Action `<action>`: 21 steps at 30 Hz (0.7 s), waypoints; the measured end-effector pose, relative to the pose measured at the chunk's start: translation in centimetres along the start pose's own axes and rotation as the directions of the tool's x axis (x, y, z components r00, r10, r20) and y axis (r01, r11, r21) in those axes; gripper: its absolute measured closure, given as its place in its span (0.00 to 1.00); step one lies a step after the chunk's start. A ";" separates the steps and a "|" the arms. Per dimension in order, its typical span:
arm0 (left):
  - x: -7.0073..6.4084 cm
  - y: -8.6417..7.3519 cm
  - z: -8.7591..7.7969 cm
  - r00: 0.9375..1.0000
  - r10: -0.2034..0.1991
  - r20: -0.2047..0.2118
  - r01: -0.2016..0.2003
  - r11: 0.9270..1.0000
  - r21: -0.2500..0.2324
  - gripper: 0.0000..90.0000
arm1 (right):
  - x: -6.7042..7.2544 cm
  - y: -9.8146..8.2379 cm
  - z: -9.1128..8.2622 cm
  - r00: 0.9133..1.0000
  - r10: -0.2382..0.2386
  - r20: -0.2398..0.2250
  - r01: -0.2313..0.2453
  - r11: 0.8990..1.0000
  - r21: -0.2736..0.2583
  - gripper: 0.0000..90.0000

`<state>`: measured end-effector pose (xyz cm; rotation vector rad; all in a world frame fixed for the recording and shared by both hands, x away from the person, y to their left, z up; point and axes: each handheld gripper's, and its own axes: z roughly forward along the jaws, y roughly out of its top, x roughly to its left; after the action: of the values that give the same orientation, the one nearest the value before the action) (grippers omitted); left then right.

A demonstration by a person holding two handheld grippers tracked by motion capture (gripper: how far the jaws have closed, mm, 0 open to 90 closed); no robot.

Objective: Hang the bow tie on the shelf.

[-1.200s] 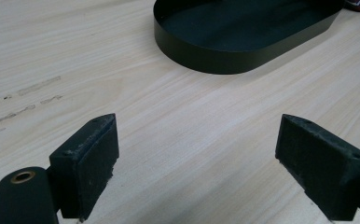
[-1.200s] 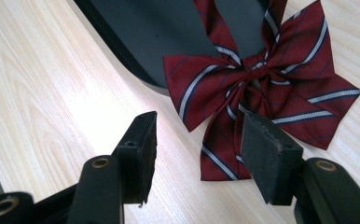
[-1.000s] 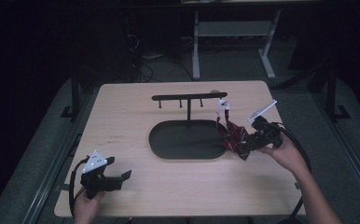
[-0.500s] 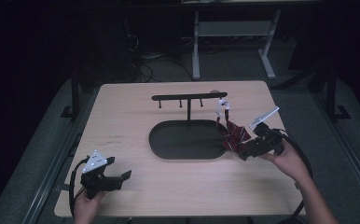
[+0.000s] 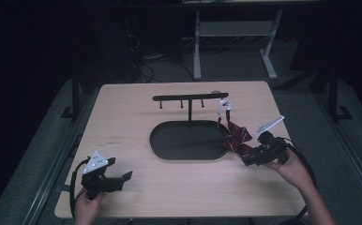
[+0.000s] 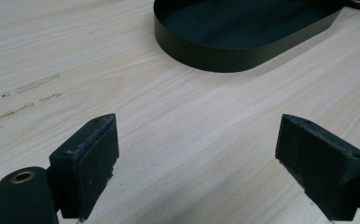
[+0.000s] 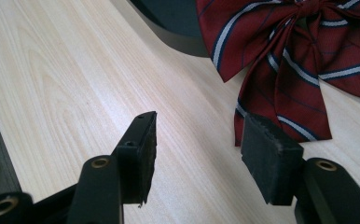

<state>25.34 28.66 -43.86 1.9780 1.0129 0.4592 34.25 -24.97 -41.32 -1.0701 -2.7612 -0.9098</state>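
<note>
- Right gripper (image 7: 197,154), jaws part open and empty, just beside the striped bow tie (image 7: 290,60); the bow's upper edge is cropped.
- Left gripper (image 6: 197,163), jaws wide, well apart from the bow.

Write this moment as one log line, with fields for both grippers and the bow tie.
left gripper: open, over bare table | right gripper: open, nothing held | bow tie: at tray edge, just ahead of right gripper

High view above the near edge, looking forward and down over the whole surface (image 5: 137,112), left gripper view low and close, facing the black tray (image 6: 225,51), right gripper view close, sharing that tray's rim
</note>
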 end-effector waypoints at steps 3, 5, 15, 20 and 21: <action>0.0 0.0 0.0 1.000 0.001 0.000 -0.001 1.000 0.000 0.15 | 0.3 -0.5 0.0 1.000 0.006 -0.002 -0.006 1.000 -0.013 0.50; 0.0 0.0 0.0 1.000 -0.005 0.001 0.005 1.000 -0.006 0.15 | 0.4 -0.8 0.0 1.000 0.010 -0.008 -0.011 1.000 -0.021 0.50; 0.0 0.0 0.1 1.000 -0.005 0.001 0.005 1.000 -0.005 0.15 | 1.5 -2.1 0.6 1.000 -0.002 -0.016 0.001 0.999 -0.042 0.49; 0.0 0.0 0.1 1.000 0.002 0.001 -0.002 1.000 0.004 0.15 | 2.5 -2.7 1.0 0.999 0.000 -0.035 -0.002 0.998 -0.070 0.47; 0.0 0.0 0.1 1.000 0.002 0.001 -0.002 1.000 0.004 0.15 | 2.6 -2.9 1.2 0.999 -0.014 -0.030 0.011 0.997 -0.077 0.46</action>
<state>25.42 28.61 -43.93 1.9829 1.0120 0.4579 30.70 -24.47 -43.13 -1.0416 -2.7322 -1.0328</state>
